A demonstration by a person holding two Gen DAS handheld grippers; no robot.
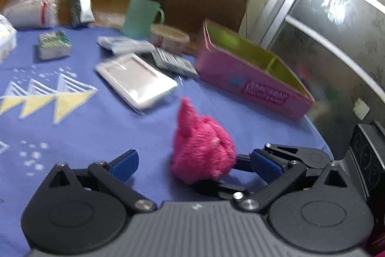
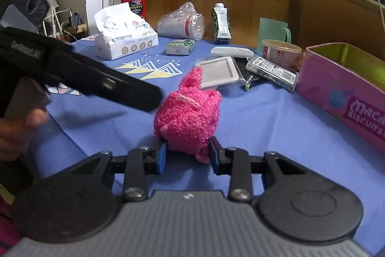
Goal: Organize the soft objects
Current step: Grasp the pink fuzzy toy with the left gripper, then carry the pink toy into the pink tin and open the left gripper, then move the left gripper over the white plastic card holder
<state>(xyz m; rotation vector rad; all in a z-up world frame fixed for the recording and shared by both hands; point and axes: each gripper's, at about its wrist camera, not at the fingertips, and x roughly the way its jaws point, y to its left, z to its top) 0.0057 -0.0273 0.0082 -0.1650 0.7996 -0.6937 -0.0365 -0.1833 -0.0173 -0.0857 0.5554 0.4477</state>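
Blue tablecloth, right claw pinching pink knit toy, left claw wide, "BISCUITS" tin

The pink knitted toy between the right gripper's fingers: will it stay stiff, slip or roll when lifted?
The pink knitted toy looks fuzzy and soft, so it will probably squash between the right gripper pads rather than stay stiff. Its rough yarn likely resists slipping. Its lumpy shape seems unlikely to roll.

Both wrist views sit low over blue tablecloth, close; both share pink knitted toy mid-frame, pink tin right.
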